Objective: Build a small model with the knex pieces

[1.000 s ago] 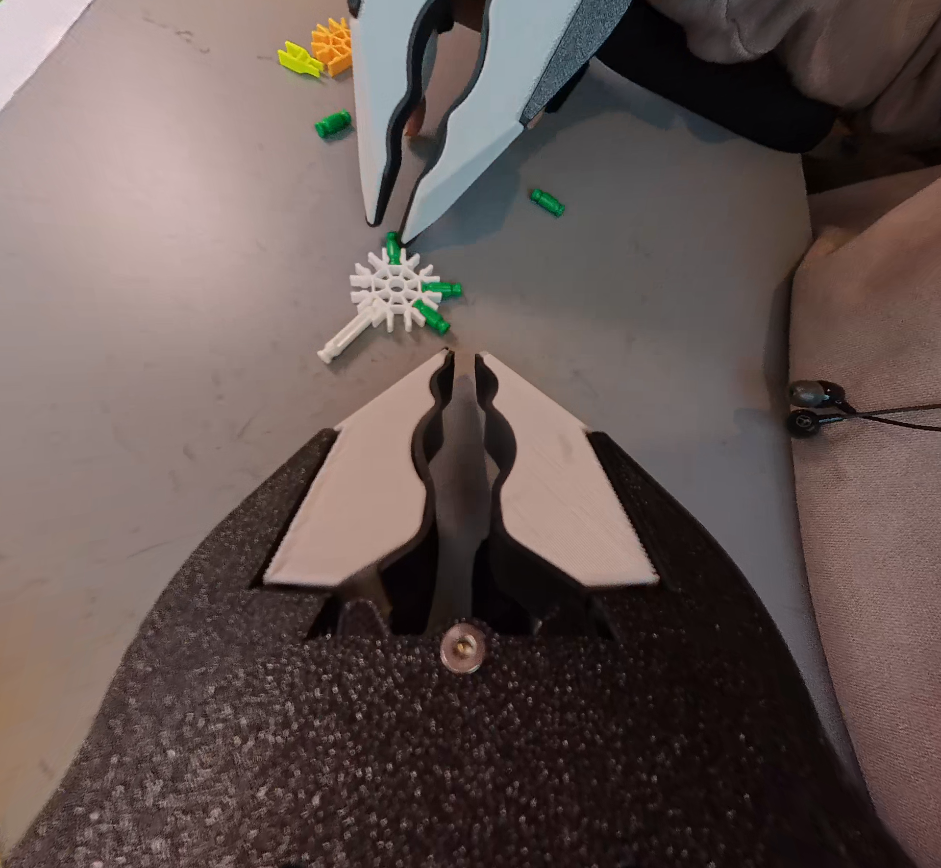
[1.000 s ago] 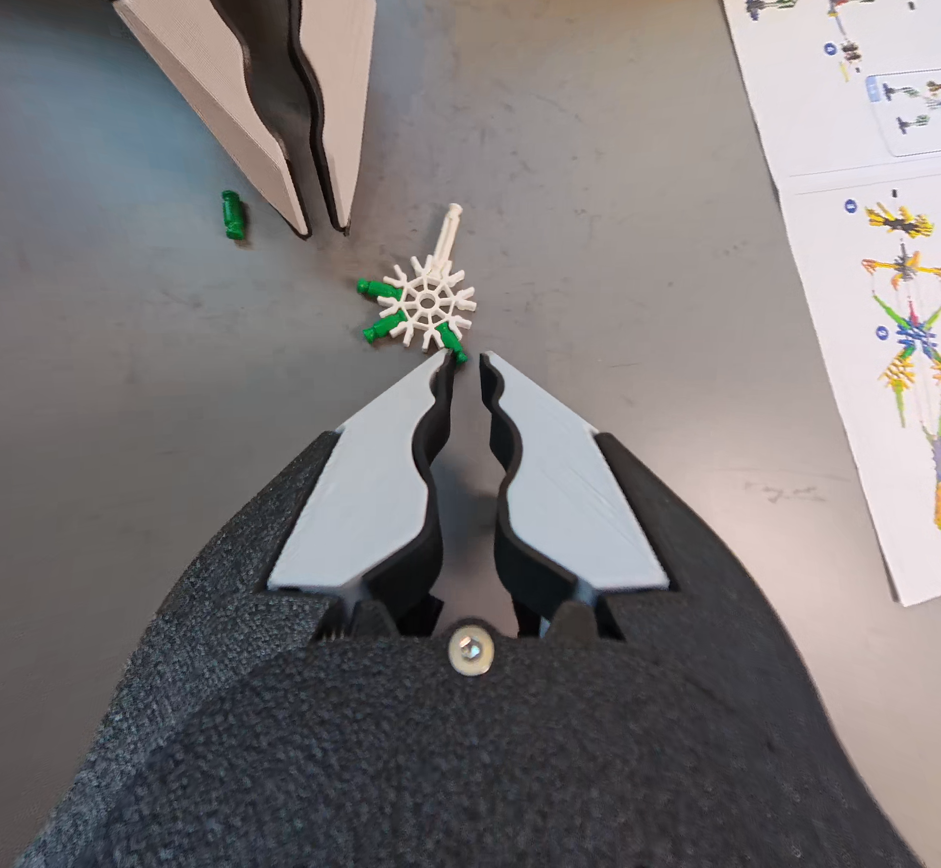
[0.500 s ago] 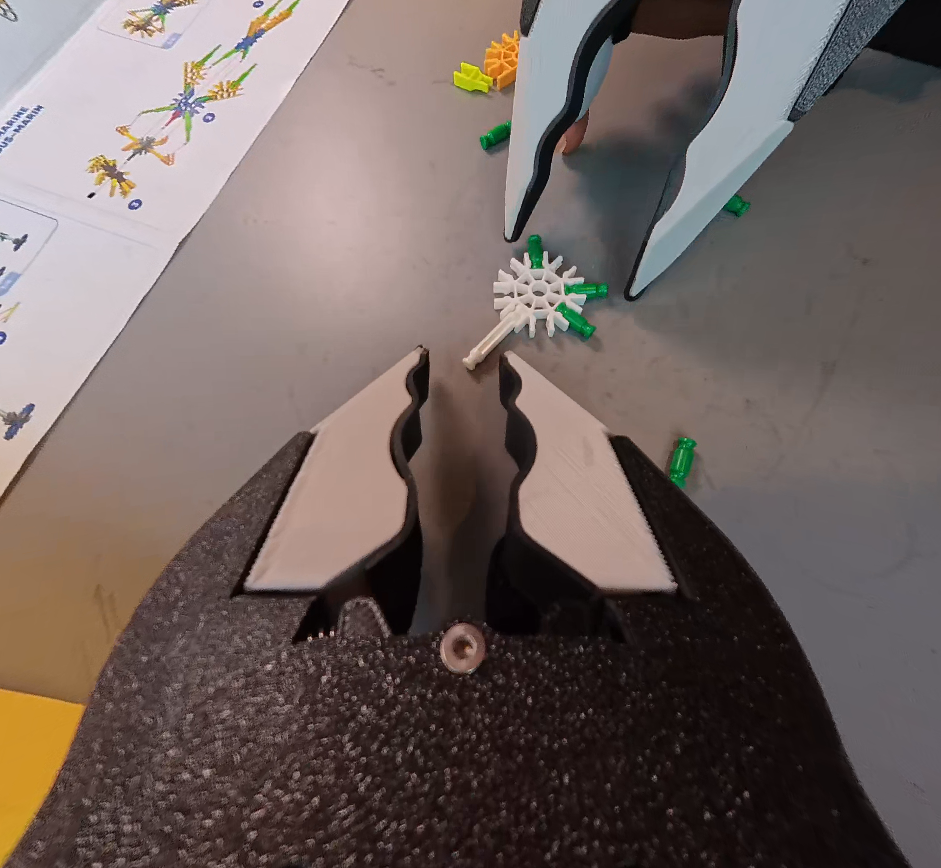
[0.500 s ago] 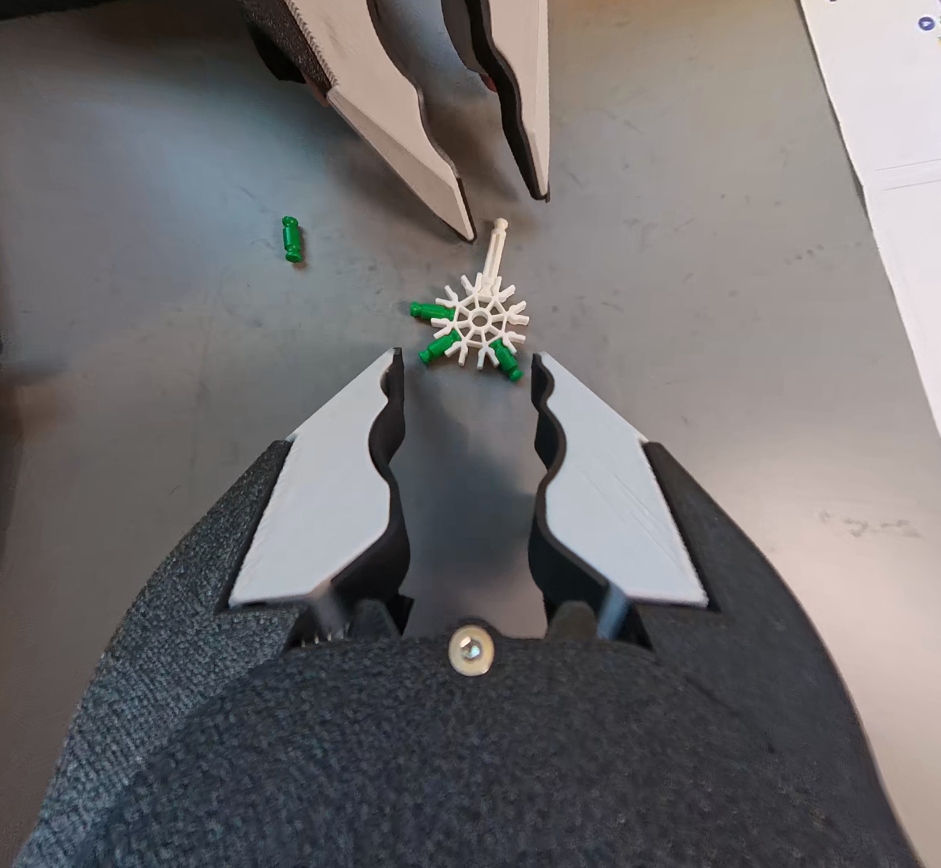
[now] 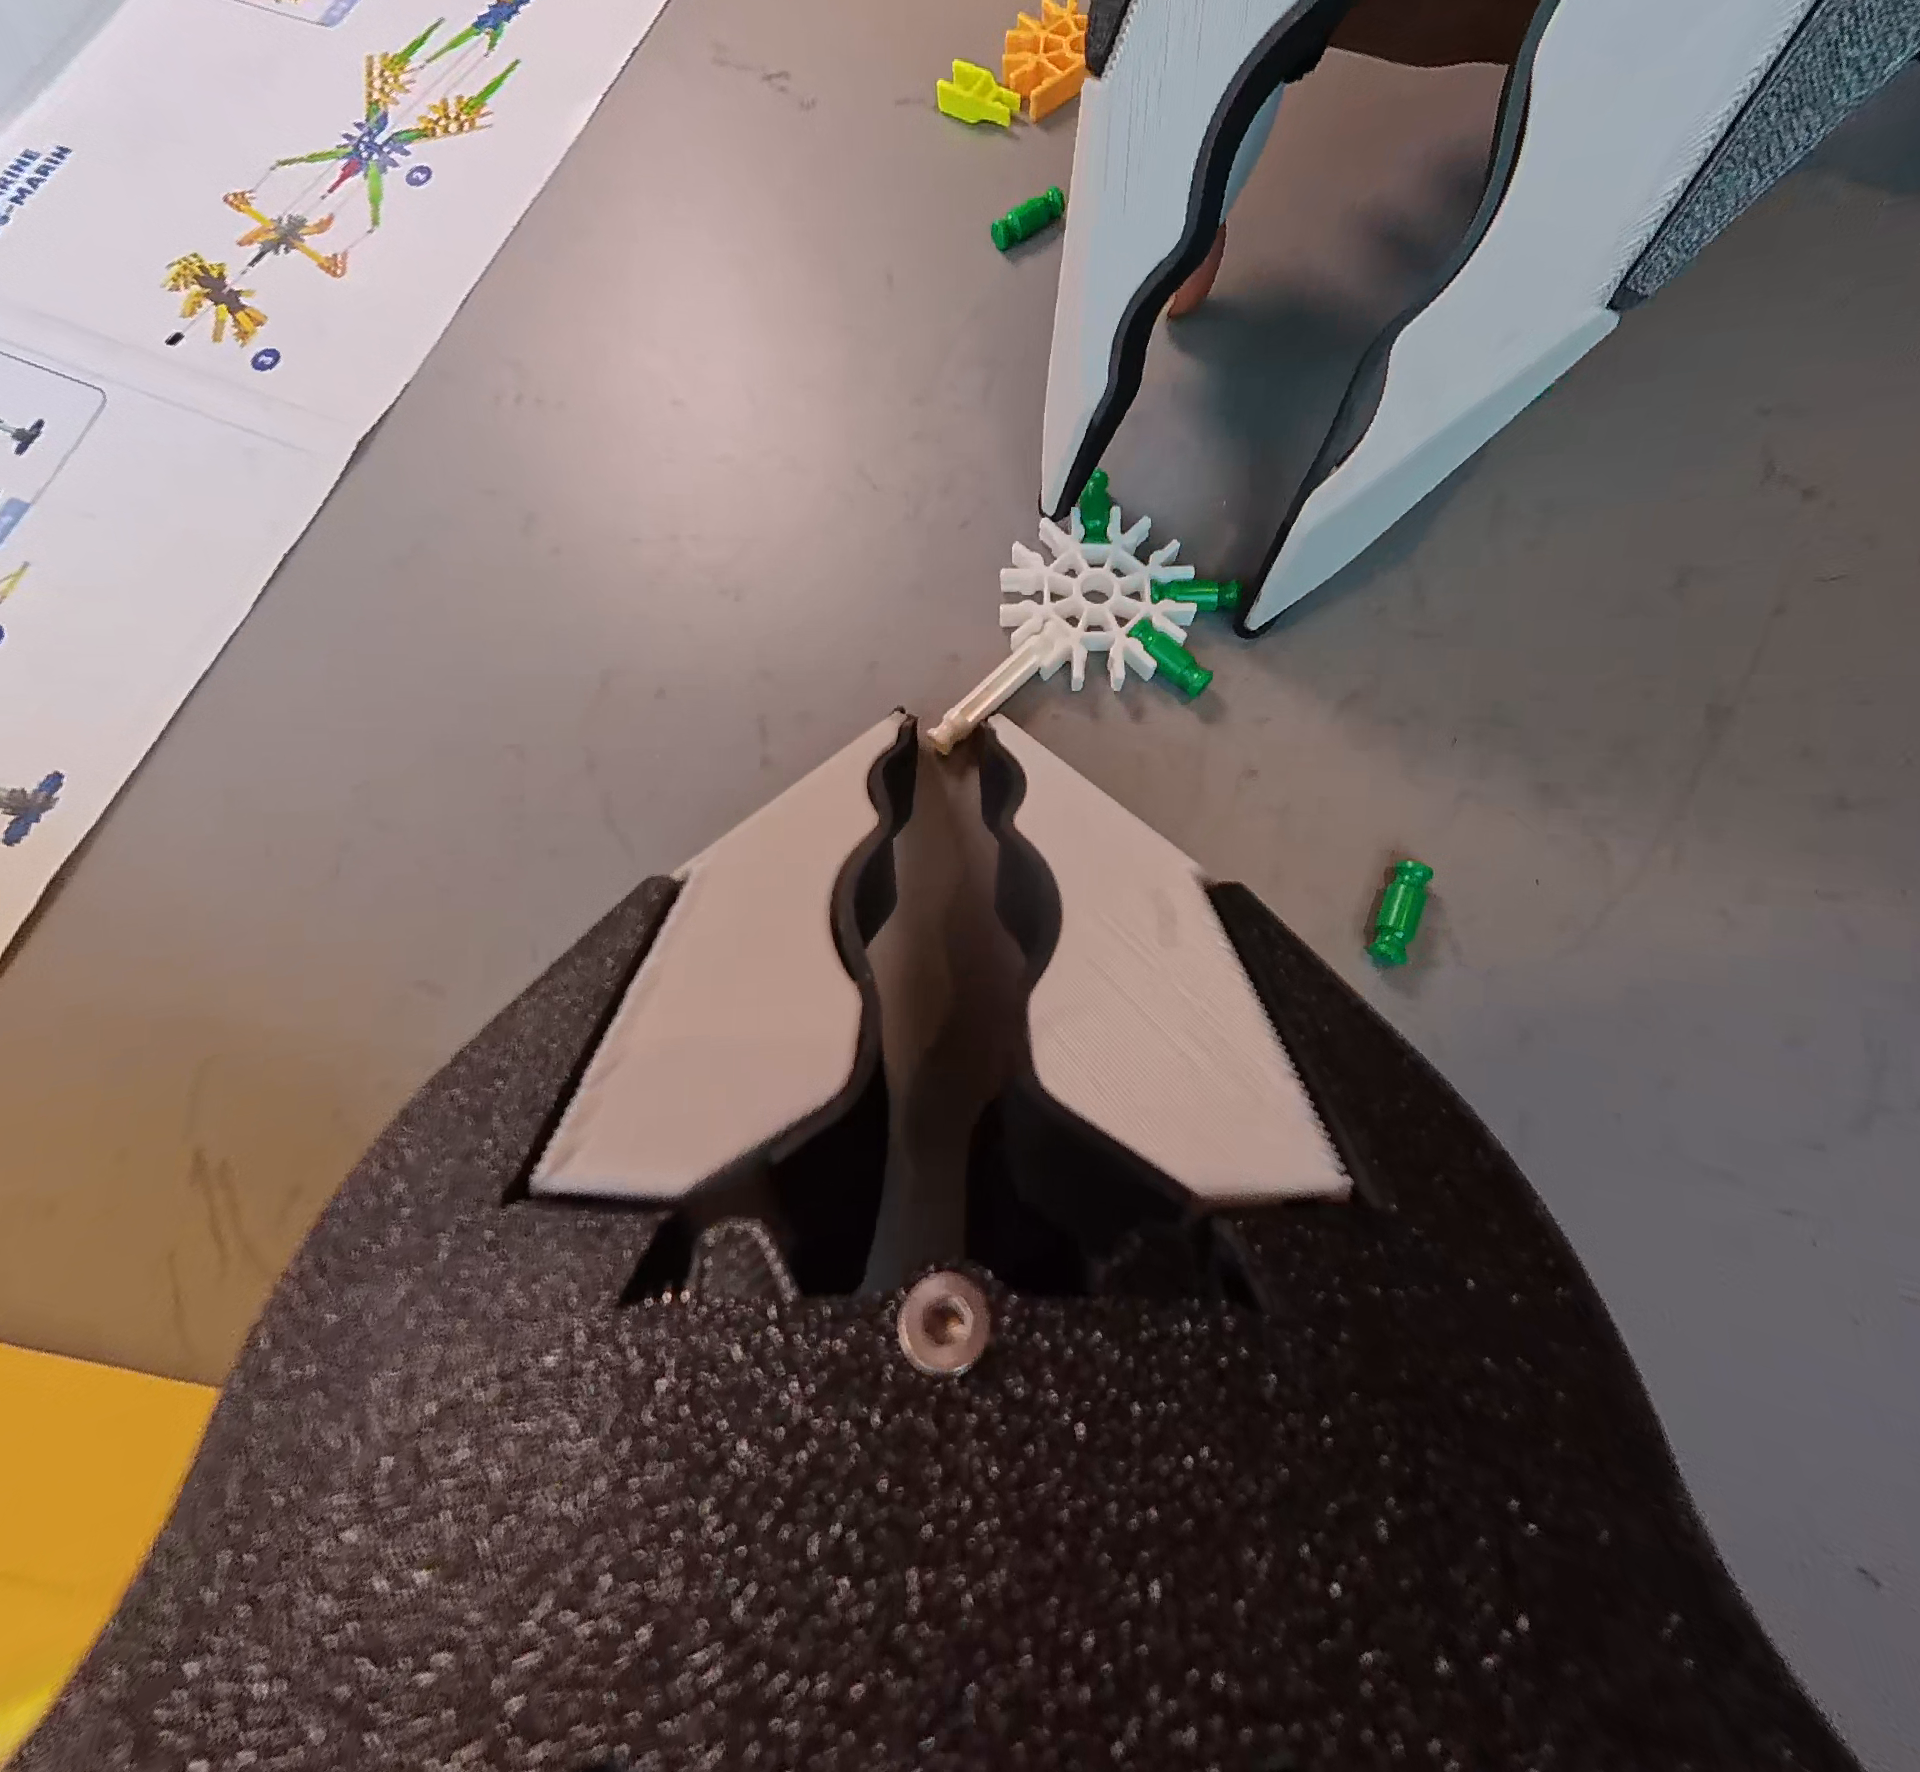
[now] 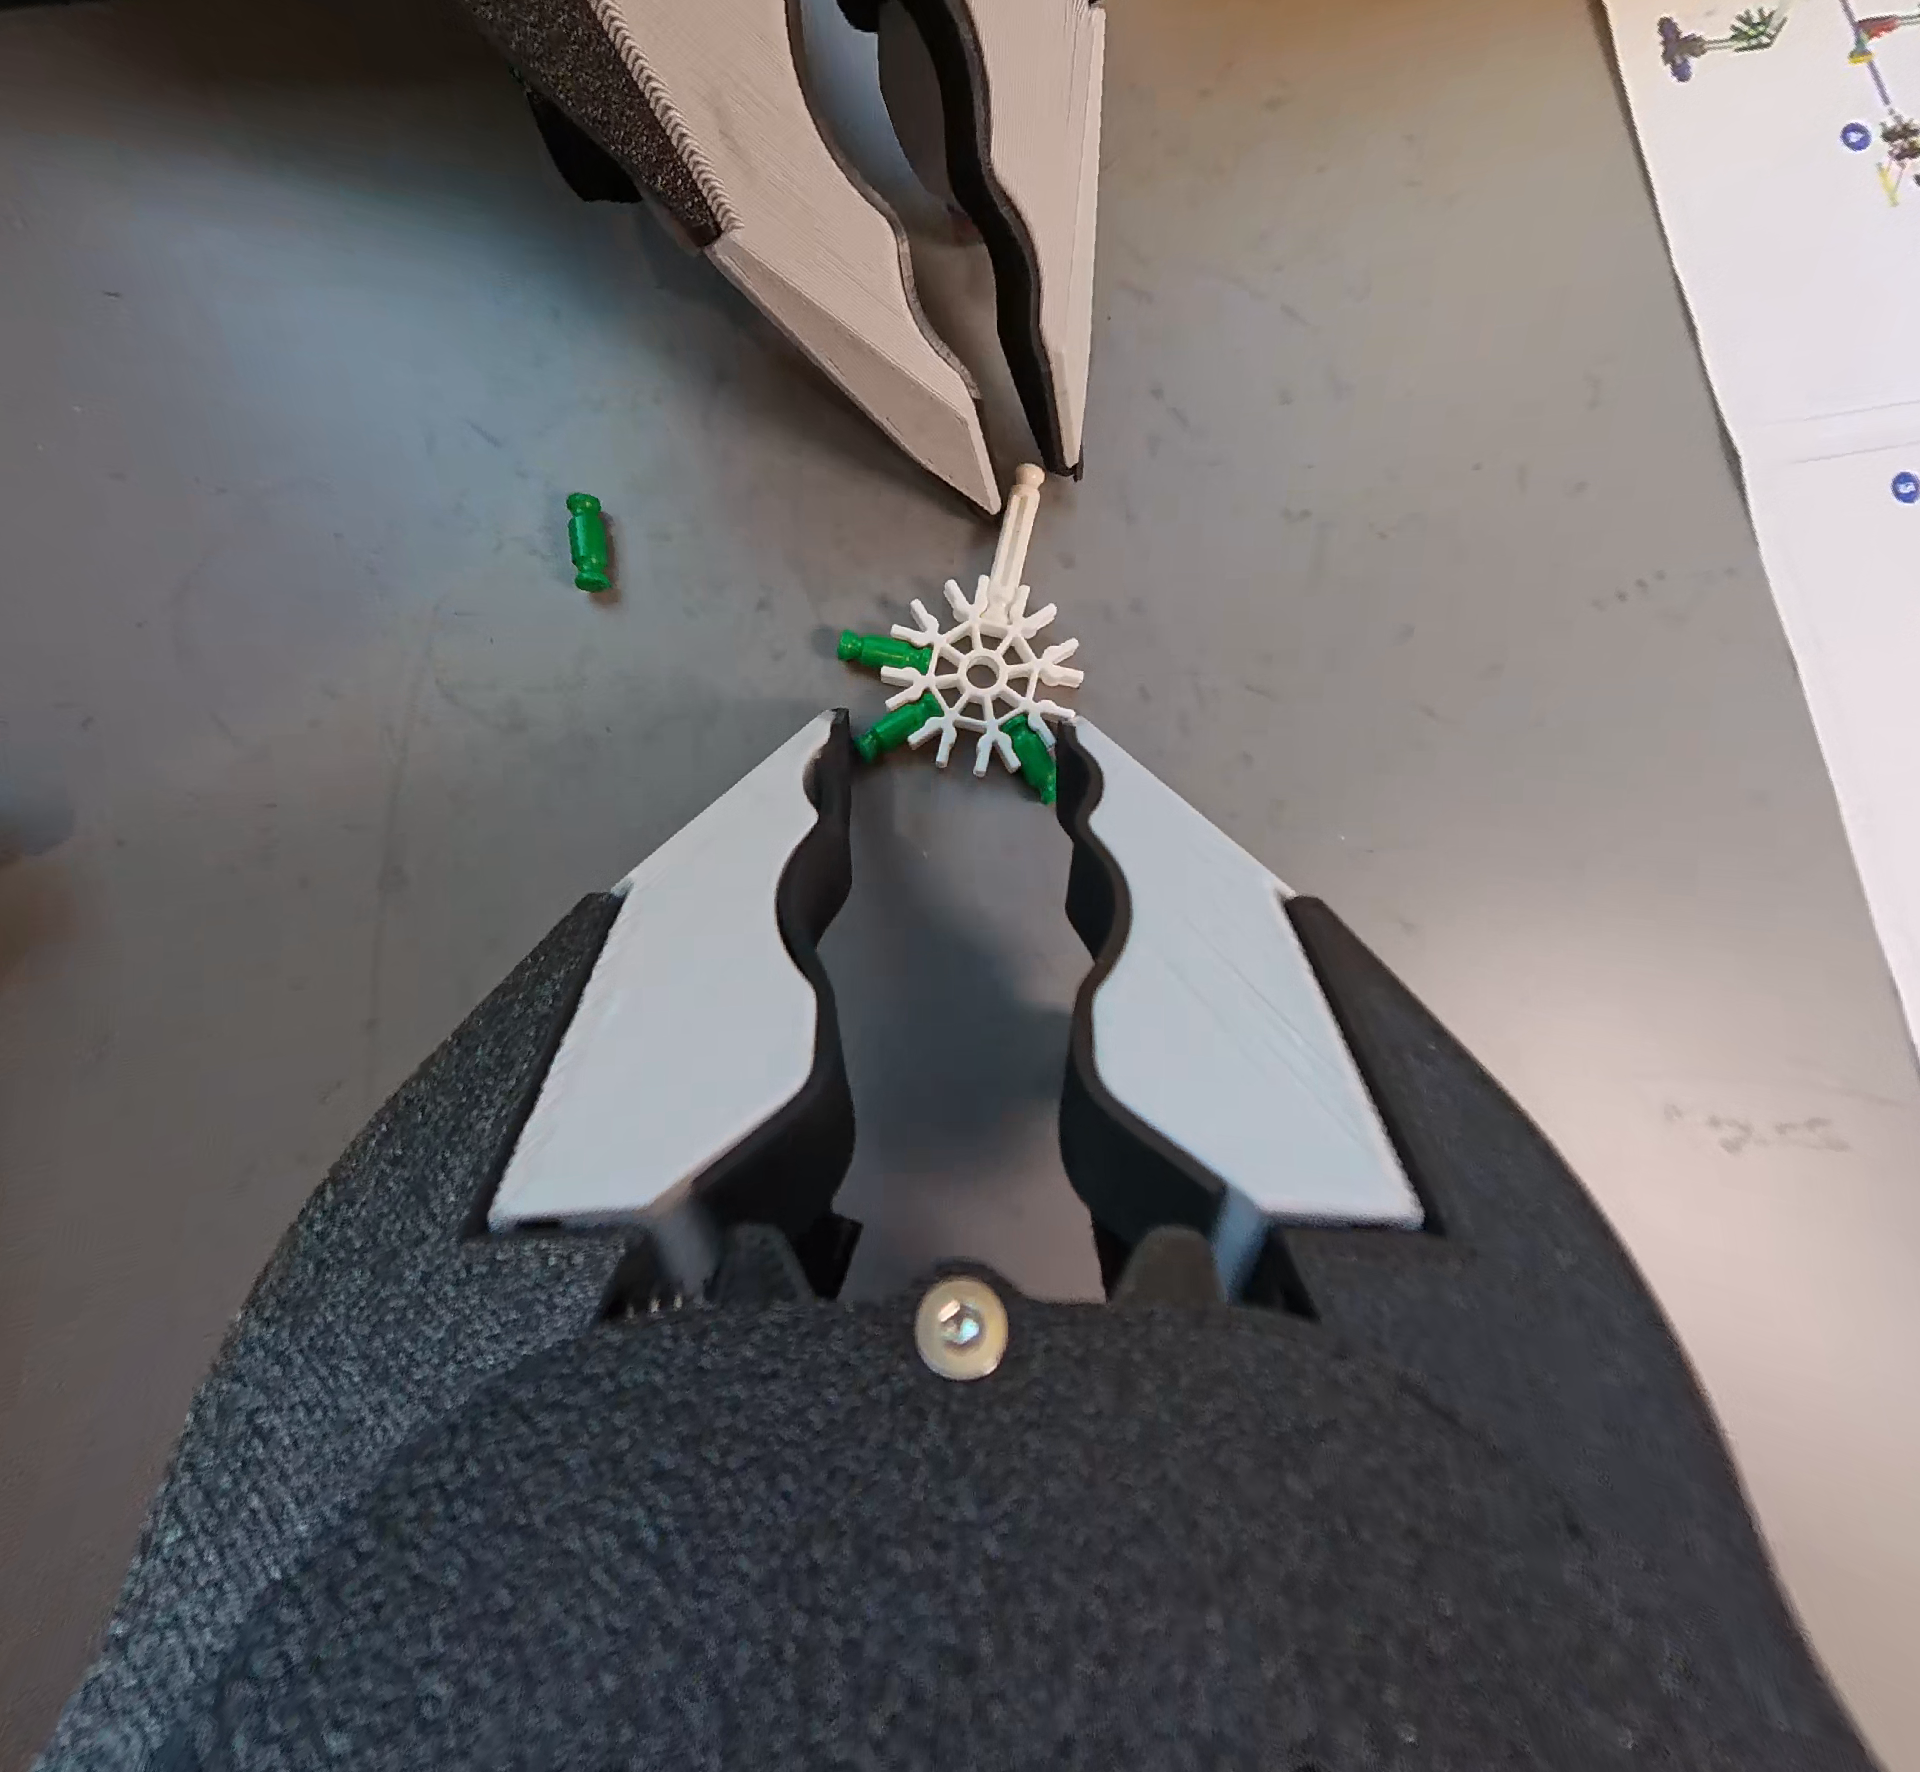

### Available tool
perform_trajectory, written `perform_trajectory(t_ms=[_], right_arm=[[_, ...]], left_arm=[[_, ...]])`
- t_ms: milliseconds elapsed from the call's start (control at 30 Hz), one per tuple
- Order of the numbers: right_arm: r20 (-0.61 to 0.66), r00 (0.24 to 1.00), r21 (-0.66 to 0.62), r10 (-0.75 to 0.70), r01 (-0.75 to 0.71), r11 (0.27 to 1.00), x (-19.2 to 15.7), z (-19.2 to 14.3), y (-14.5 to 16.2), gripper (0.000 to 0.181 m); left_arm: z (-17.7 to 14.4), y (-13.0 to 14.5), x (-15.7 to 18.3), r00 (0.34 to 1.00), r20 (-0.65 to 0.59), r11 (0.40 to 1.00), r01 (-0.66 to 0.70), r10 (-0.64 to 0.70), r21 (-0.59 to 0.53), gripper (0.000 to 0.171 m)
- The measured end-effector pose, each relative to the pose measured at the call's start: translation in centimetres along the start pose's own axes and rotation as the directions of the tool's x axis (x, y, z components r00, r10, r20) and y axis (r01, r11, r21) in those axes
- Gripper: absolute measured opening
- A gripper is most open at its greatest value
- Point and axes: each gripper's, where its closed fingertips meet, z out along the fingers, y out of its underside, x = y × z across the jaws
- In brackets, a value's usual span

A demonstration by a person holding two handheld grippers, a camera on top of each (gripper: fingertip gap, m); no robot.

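Note:
A white snowflake connector [image 5: 1096, 595] lies flat on the grey table [image 5: 727, 475], with three short green rods and one white rod [image 5: 987, 688] plugged into it. My left gripper [image 5: 951, 727] has its tips closed narrowly on the free end of the white rod. It also shows in the right wrist view [image 6: 1029, 486], with the rod [image 6: 1016, 538] and connector [image 6: 982, 673] in front of it. My right gripper [image 6: 951, 735] is open. Its tips straddle the connector's near side beside two green rods, and it holds nothing. From the left wrist view it [image 5: 1153, 569] stands over the connector.
Loose green rods lie on the table [image 5: 1397, 912] [image 5: 1027, 218] [image 6: 587, 541]. An orange connector [image 5: 1049, 49] and a yellow-green piece [image 5: 971, 93] sit behind the right gripper. A printed instruction sheet [image 5: 312, 164] [image 6: 1787, 216] lies alongside. A yellow sheet [image 5: 62, 1473] is at the near left.
My right gripper opened wide and came down around the connector. My left gripper opened, swung round to the white rod, then narrowed onto its end.

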Motion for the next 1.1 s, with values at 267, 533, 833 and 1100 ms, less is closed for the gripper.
perform_trajectory(t_ms=[267,533,833,1100], right_arm=[[-0.006,0.999,0.034,0.032,-0.032,0.999,0.5,-0.6,0.2,0.041],[0.010,1.000,0.052,0.029,-0.030,0.998,0.7,-1.5,0.8,0.040],[0.020,1.000,0.037,0.017,-0.018,0.999,0.0,-1.0,0.8,0.043],[0.007,1.000,0.034,0.026,-0.026,0.999,0.2,-0.7,0.6,0.042]], left_arm=[[-0.4,0.4,-0.1,1.000,-0.003,1.000,0.029,-0.029,-0.004,0.012],[-0.7,0.6,-0.8,0.999,0.012,0.999,0.044,-0.044,0.001,0.017],[-0.5,0.5,-0.5,0.997,-0.023,0.998,0.068,-0.068,0.000,0.018],[-0.3,0.4,-0.1,0.998,-0.039,0.999,0.051,-0.051,-0.001,0.013]])
